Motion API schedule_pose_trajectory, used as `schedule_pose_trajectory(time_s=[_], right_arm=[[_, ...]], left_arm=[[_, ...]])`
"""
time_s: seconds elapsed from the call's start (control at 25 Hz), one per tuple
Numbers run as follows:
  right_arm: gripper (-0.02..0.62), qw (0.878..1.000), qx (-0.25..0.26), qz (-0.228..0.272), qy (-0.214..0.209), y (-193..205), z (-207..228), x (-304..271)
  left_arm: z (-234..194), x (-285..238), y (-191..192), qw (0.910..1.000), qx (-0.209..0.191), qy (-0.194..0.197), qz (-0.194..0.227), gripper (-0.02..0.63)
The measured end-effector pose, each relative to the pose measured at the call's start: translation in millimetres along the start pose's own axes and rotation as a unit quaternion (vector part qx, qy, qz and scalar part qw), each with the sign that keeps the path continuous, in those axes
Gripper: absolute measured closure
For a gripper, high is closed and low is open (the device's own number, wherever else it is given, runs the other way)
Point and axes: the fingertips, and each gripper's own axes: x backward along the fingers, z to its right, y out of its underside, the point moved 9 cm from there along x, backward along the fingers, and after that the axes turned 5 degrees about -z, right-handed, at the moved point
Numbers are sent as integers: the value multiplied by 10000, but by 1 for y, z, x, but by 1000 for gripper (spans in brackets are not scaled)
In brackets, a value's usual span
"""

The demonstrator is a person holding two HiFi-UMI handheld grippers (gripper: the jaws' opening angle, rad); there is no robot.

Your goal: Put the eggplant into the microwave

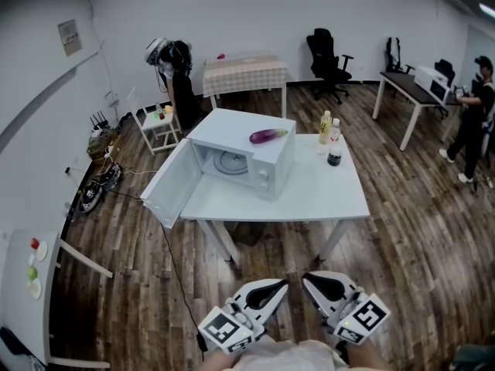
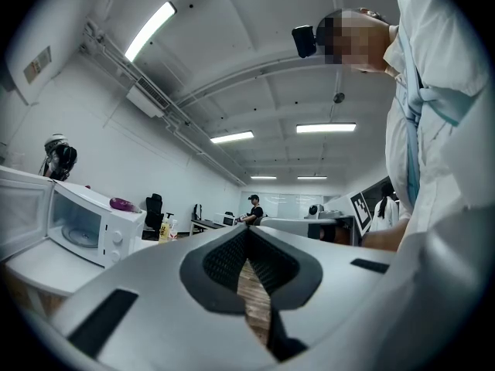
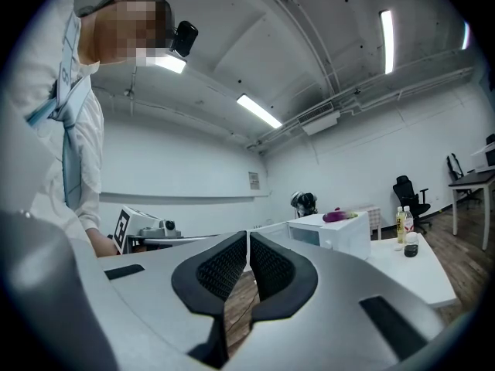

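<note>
A purple eggplant (image 1: 267, 135) lies on top of the white microwave (image 1: 267, 165), whose door (image 1: 172, 185) hangs open toward the left on the white table (image 1: 325, 195). A glass turntable shows inside the cavity. Both grippers are held low at the bottom of the head view, well short of the table: my left gripper (image 1: 280, 287) and my right gripper (image 1: 308, 279), each shut with nothing between the tips. In the left gripper view the eggplant (image 2: 121, 204) sits on the microwave (image 2: 97, 226) at far left. The right gripper view has the eggplant (image 3: 336, 216) on the microwave (image 3: 332, 234) ahead.
Two bottles (image 1: 331, 140) stand on the table's far right part. A black cable (image 1: 172, 261) runs over the wood floor left of the table. A small side table (image 1: 158, 122), a checked-cloth table (image 1: 245, 72), an office chair (image 1: 328, 60) and a person (image 1: 474, 118) by a desk are farther off.
</note>
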Motion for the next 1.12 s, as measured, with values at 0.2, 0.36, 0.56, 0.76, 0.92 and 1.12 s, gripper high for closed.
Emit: schedule_pose_trajectory(time_s=[0.2,0.36,0.56,0.76,0.92,1.12], right_arm=[[561,10000,-27,-5,-30,-4,15,-20],[560,10000,-8,5,-44,-8,27,-38],[561,10000,-4,-46,-52,-11,46,-64],[561,10000,-13,-60,-34,-18,65,-93],[561,10000,-4,-78,-3,-22,82,-119],[561,9999,6,-83,64,-29,98,-153]], left_arm=[[-22,-7,-4,10000,-5,-6,-2,603],[-42,-13,-6,10000,-41,9,-3,603],[-72,-23,-12,10000,-39,19,-15,603],[-107,-31,-20,10000,-68,2,-19,603],[-140,-38,-31,9998,-169,-24,46,603],[-180,-44,-43,9996,-268,-18,33,603]])
